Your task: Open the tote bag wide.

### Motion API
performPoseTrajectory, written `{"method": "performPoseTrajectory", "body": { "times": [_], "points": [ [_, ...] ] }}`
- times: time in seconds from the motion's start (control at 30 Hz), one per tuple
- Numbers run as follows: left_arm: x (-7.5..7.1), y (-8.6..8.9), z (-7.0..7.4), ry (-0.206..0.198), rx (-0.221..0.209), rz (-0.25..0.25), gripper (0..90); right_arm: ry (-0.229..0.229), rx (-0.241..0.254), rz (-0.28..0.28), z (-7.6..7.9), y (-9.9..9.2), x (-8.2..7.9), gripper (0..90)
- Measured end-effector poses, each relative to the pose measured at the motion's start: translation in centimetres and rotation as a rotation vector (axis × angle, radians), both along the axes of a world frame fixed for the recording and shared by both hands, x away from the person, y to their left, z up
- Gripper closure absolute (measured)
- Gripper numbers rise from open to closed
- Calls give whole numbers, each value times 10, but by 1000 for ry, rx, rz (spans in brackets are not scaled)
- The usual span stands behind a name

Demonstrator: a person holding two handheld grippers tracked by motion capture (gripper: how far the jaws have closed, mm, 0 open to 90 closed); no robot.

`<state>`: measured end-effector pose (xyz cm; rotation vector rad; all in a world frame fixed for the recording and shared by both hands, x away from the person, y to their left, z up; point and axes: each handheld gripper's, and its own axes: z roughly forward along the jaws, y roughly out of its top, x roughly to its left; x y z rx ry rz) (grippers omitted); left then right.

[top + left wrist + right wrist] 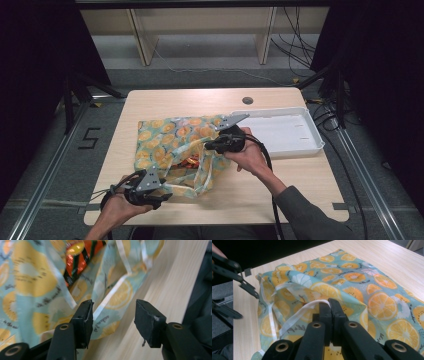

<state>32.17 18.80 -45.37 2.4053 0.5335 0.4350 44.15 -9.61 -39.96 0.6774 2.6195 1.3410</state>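
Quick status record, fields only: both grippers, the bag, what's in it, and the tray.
right gripper: shut on the bag's white handle strap, holding it up
left gripper: open, at the bag's near edge, gripping nothing
bag: fruit-print fabric, lying on the table, mouth toward the person
contents: an orange and black shiny packet shows inside the mouth
tray: white, to the right of the bag, at the table's edge
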Motion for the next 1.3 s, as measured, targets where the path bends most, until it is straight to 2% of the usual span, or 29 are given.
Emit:
{"method": "performPoseTrajectory", "body": {
  "times": [0.03, 0.13, 0.17, 0.23, 0.27, 0.33, 0.37, 0.4, 0.47, 0.5, 0.53, 0.63, 0.67, 0.7, 0.73, 0.8, 0.83, 0.9, 0.93, 0.97, 1.0, 1.03, 1.07, 1.1, 1.23, 1.3],
  "points": [
    [0, -3, -3, -14, 14, -10, 473, 17, -1, -9, 0, 0, -1, 900],
    [2, -12, -12, -25, 46, -20, 428, 24, -2, -10, -1, 0, 1, 900],
    [3, -16, -16, -32, 65, -23, 414, 9, 10, -10, -2, 1, 2, 899],
    [4, -23, -24, -52, 107, -32, 392, 24, 13, -19, -3, 0, 2, 899],
    [5, -26, -28, -59, 130, -48, 401, 34, -1, -20, -1, -1, 2, 899],
    [7, -29, -32, -100, 227, -81, 468, 27, 3, -13, -3, -2, 3, 899],
    [9, -30, -32, -97, 245, -95, 561, 29, -2, -18, -2, -2, 3, 899],
    [10, -30, -31, -112, 249, -99, 704, 30, 2, -18, -3, -2, 3, 899],
    [11, -27, -22, -129, 223, -95, 890, 33, 3, -26, -2, -3, 3, 899],
    [12, -25, -13, -142, 178, -96, 895, 21, 11, -24, -3, -4, 4, 899],
    [12, -22, -5, -146, 157, -100, 896, 30, -2, -23, -2, -6, 5, 898],
    [14, -12, 31, -152, 85, -89, 896, 22, -1, -42, -3, -8, 6, 898],
    [16, -9, 43, -158, 66, -75, 897, 28, -17, -32, -3, -9, 7, 898],
    [18, -7, 53, -166, 12, -35, 898, 1, -13, -29, -5, -10, 8, 898],
    [26, -2, 67, -179, -12, -13, 897, 2, -14, -31, -6, -10, 8, 897],
    [40, 4, 85, -186, -49, 26, 898, 26, -31, -32, -8, -11, 7, 896],
    [51, 8, 94, -185, -65, 49, 897, 23, -38, -42, -9, -12, 7, 896],
    [75, 15, 106, -176, -96, 130, 897, 5, -54, -18, -10, -13, 9, 896],
    [93, 19, 111, -162, -112, 167, 898, 16, -59, -26, -10, -13, 8, 896],
    [103, 22, 112, -153, -117, 189, 897, 29, -58, -32, -9, -14, 7, 895],
    [118, 24, 110, -139, -144, 216, 897, 30, -59, -32, -9, -14, 8, 895],
    [130, 27, 108, -103, -153, 243, 897, 19, -54, -35, -11, -15, 8, 895],
    [146, 31, 104, -93, -142, 257, 897, 31, -57, -41, -11, -16, 8, 895],
    [155, 32, 100, -68, -140, 260, 897, 41, -55, -43, -12, -17, 9, 895],
    [190, 31, 65, 43, -139, 363, 896, 55, -77, -40, -14, -21, 11, 891],
    [199, 31, 48, 72, -112, 387, 895, 61, -82, -34, -16, -22, 13, 887]
  ]
}}
